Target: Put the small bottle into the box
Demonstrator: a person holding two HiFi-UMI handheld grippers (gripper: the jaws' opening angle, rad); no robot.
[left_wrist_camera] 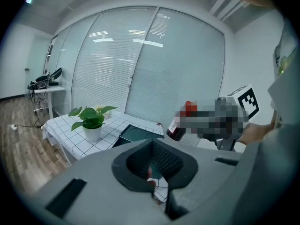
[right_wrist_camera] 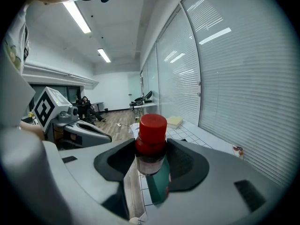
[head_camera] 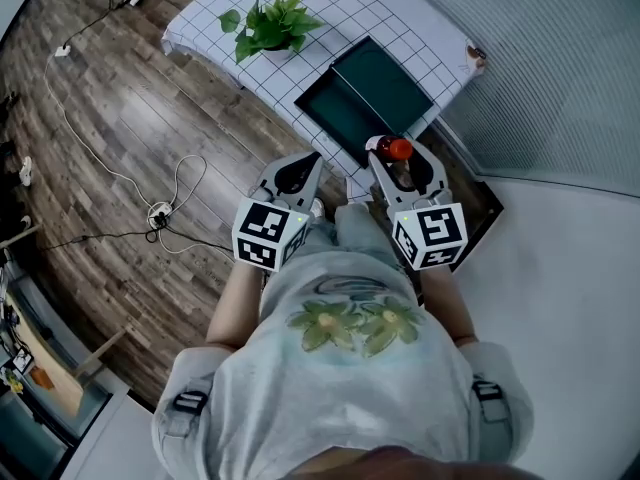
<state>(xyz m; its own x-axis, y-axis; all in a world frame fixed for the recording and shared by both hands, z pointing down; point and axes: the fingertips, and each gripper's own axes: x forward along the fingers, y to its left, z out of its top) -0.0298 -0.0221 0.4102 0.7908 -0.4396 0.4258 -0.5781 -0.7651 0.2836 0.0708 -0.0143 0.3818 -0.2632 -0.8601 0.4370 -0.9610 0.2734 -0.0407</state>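
The right gripper (right_wrist_camera: 151,159) is pinching the small bottle (right_wrist_camera: 151,142) by its body, red cap uppermost, with 2 jaws pressing on its sides. The bottle is hanging near the closest corner of the open dark green box (head_camera: 372,93), which is lying on the checked table (head_camera: 405,18). The left gripper (left_wrist_camera: 153,175) is holding its jaws pressed together, gripping nothing.

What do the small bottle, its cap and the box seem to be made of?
Small bottle: clear glass or plastic, cannot tell which; dark contents and a paper-like label show.
Cap: red plastic, smooth, slightly glossy.
Box: probably card or plastic, dark green, fairly matte, with thin flat walls.
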